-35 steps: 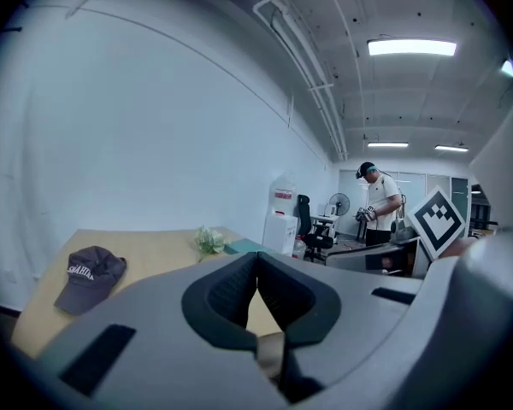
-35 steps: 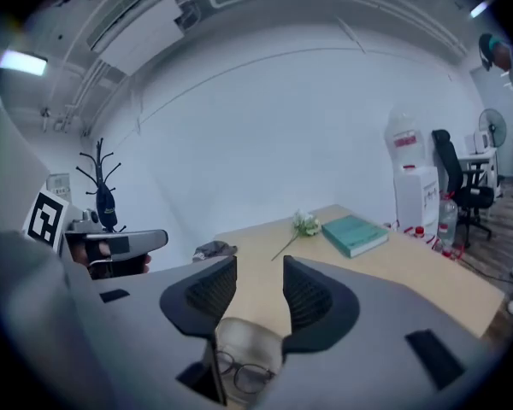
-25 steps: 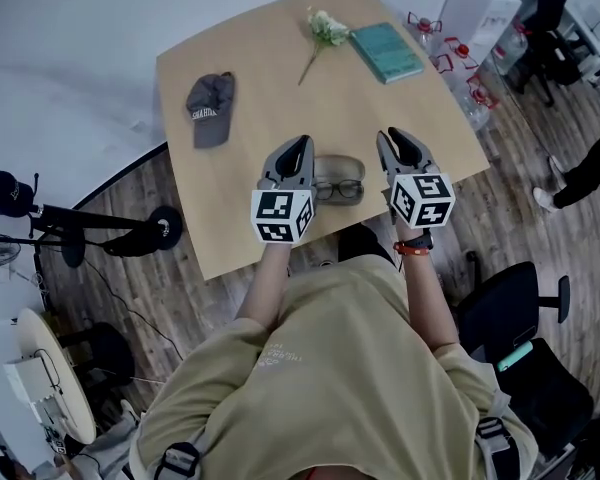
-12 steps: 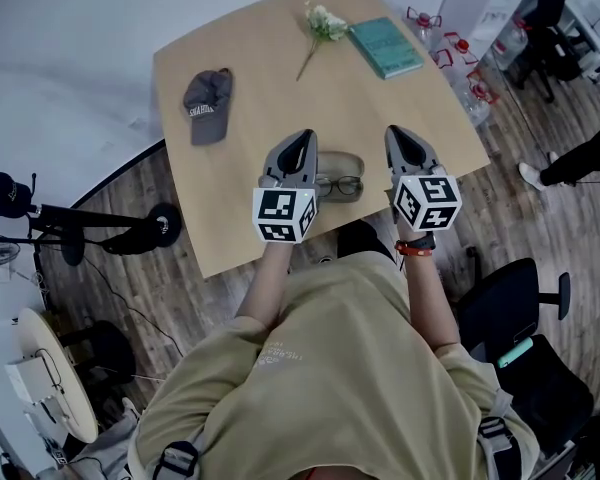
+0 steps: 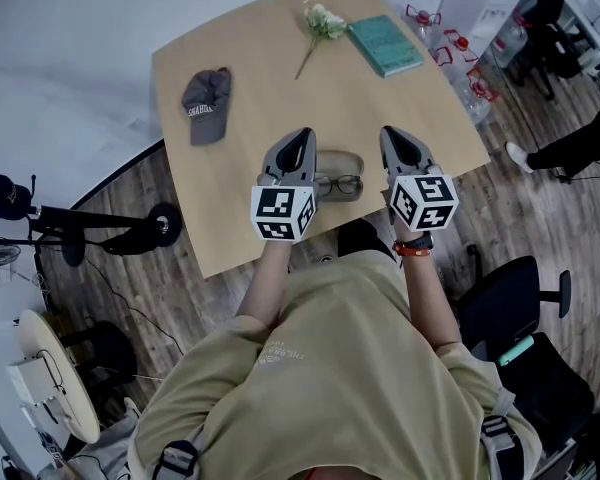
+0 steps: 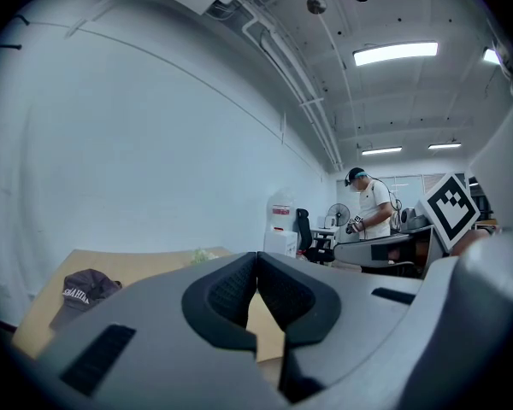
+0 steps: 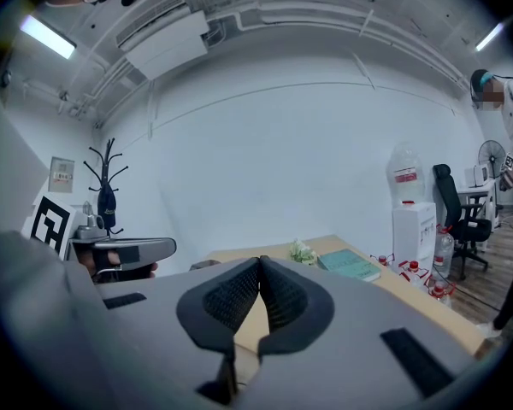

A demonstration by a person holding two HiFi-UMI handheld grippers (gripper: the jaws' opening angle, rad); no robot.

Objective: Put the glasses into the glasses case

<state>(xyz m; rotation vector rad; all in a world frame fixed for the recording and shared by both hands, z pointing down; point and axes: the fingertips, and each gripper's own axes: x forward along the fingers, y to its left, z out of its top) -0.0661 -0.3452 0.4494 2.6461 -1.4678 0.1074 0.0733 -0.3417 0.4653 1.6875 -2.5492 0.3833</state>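
Dark-framed glasses (image 5: 339,185) lie on the wooden table (image 5: 270,98) near its front edge, right in front of an oval beige glasses case (image 5: 342,161). My left gripper (image 5: 302,138) hovers just left of them, jaws shut with nothing between the pads (image 6: 256,290). My right gripper (image 5: 392,136) hovers just right of them, also shut and empty, its pads (image 7: 258,295) meeting at the tips. Neither gripper touches the glasses or the case. In both gripper views the glasses and case are hidden below the jaws.
On the table's far side lie a grey cap (image 5: 206,100), a small white flower (image 5: 323,23) and a teal book (image 5: 385,48). A water dispenser and bottles (image 5: 460,43) stand to the right. An office chair (image 5: 515,313) stands beside me; a person's legs (image 5: 570,153) show at far right.
My right gripper's jaws have closed from slightly apart. Both grippers stayed over the table's front edge beside the glasses. The person at the right has walked a little.
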